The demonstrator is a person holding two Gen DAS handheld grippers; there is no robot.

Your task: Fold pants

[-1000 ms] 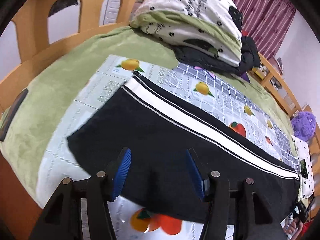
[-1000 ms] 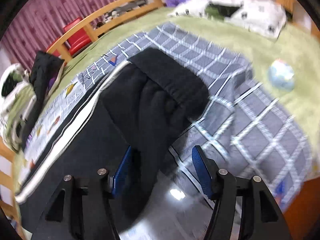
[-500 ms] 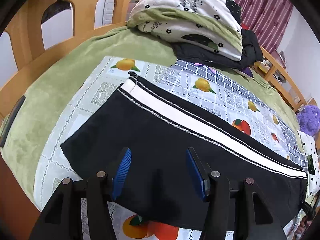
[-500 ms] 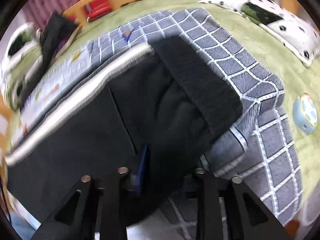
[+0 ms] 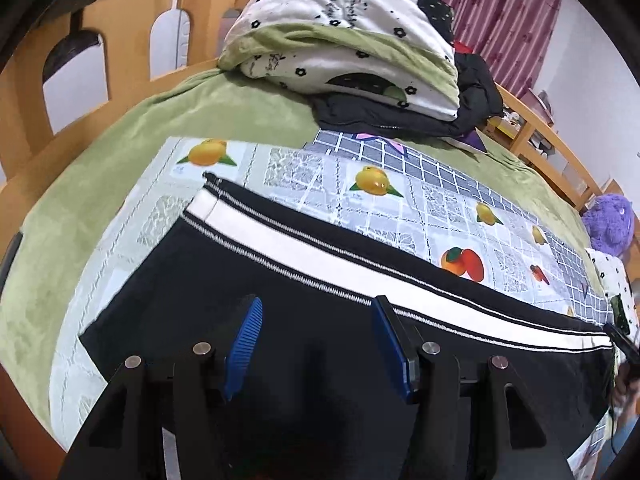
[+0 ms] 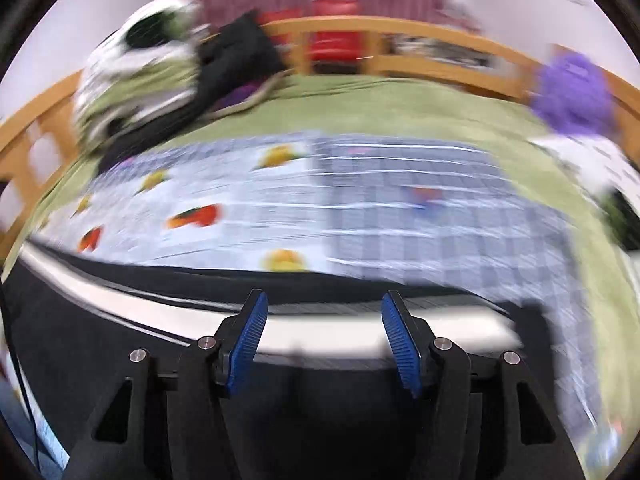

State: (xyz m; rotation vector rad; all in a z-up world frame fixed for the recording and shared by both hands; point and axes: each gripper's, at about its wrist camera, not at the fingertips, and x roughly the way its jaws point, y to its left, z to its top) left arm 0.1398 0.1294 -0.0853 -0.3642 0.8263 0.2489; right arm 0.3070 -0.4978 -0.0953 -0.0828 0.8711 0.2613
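Note:
Black pants [image 5: 304, 312] with a white side stripe [image 5: 328, 256] lie flat and lengthwise on a fruit-print mat [image 5: 400, 196] on the bed. My left gripper [image 5: 318, 320] is open and empty, low over the black fabric near the leg end. My right gripper [image 6: 322, 320] is open and empty too, over the pants [image 6: 100, 344] near their white stripe [image 6: 320, 330]; that view is blurred by motion.
A folded white and green quilt [image 5: 352, 40] lies on dark clothes [image 5: 460, 108] at the head of the bed. A wooden bed rail [image 6: 400, 44] runs around the green blanket [image 5: 100, 168]. A purple plush toy [image 5: 610, 220] and a white pillow [image 6: 592, 160] sit at the far end.
The right gripper had closed on the bunched waist end half a second ago; now it is open and has swung across the pants, which lie flatter. The left gripper has edged forward, still open.

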